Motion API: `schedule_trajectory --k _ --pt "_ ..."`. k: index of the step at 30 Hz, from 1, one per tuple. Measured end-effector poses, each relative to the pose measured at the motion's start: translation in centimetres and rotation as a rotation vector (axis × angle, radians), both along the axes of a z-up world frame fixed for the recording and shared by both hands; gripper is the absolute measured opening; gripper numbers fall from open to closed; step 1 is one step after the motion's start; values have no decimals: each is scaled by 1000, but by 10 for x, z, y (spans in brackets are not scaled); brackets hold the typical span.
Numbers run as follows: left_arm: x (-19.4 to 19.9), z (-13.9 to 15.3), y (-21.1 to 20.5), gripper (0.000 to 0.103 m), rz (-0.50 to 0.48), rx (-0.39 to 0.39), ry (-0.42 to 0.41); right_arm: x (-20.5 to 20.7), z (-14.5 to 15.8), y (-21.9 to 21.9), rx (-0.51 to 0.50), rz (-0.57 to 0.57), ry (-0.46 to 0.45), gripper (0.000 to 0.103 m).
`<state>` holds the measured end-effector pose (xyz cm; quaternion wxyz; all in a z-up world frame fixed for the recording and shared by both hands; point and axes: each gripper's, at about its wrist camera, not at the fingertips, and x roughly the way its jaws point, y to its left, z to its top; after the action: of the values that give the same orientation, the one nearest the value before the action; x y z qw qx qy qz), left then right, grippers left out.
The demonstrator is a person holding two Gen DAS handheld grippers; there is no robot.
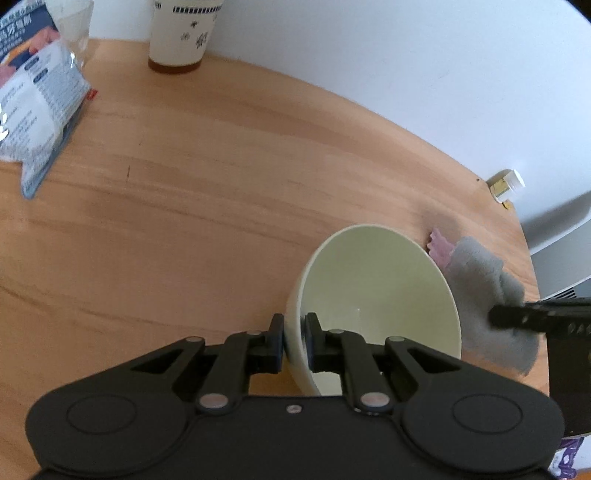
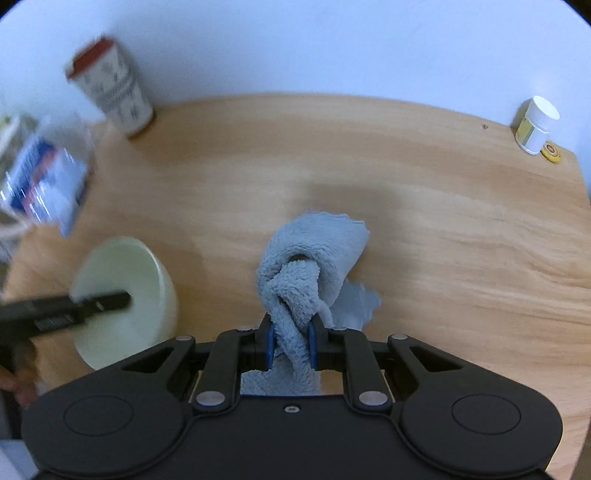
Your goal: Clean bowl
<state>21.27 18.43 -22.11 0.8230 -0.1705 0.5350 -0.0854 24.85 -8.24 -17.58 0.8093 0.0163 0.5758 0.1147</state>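
Note:
A pale green bowl point(image 1: 380, 295) is tipped on its side over the wooden table point(image 1: 184, 184). My left gripper point(image 1: 294, 325) is shut on its rim, one finger outside the wall and one inside. In the right wrist view the same bowl point(image 2: 125, 295) sits at the left with the left gripper's fingers point(image 2: 103, 301) across it. My right gripper point(image 2: 291, 332) is shut on a fluffy grey-blue cloth point(image 2: 310, 266), which hangs bunched above the table, apart from the bowl. The left wrist view shows that cloth point(image 1: 487, 295) just right of the bowl.
A paper cup point(image 1: 181, 33) stands at the table's back edge by the white wall. A printed packet point(image 1: 37, 107) lies at the left. A small white bottle point(image 2: 535, 123) and a yellow disc point(image 2: 551, 151) sit at the back right corner. A pink scrap point(image 1: 440, 245) lies behind the bowl.

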Motion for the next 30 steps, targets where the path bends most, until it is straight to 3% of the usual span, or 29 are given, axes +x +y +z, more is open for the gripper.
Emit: schedule_trajectory --k 7,9,10,12,14,15,19,22,30 --pt "4 2 -2 14 -58 19 33 -2 -10 19 -45 87 16 24" --pt "6 4 -3 19 -87 31 53 -5 -3 24 -102 159 -17 36" --pt "7 4 -3 27 -96 35 58 -8 1 28 -135 210 -35 46" --pt "9 9 -2 40 -148 43 60 -13 13 30 -171 328 -92 54" --pt "12 12 0 41 -200 70 71 -19 25 30 -207 440 -153 77" --pt "13 14 1 41 -226 85 77 -22 29 30 -230 492 -171 80" --pt "22 19 8 41 -305 56 94 -26 36 31 -296 679 -206 80" --pt "33 18 4 41 -340 55 111 -21 29 36 -290 764 -179 80" --pt "54 11 -24 39 -480 67 138 10 15 48 -186 768 -136 80"
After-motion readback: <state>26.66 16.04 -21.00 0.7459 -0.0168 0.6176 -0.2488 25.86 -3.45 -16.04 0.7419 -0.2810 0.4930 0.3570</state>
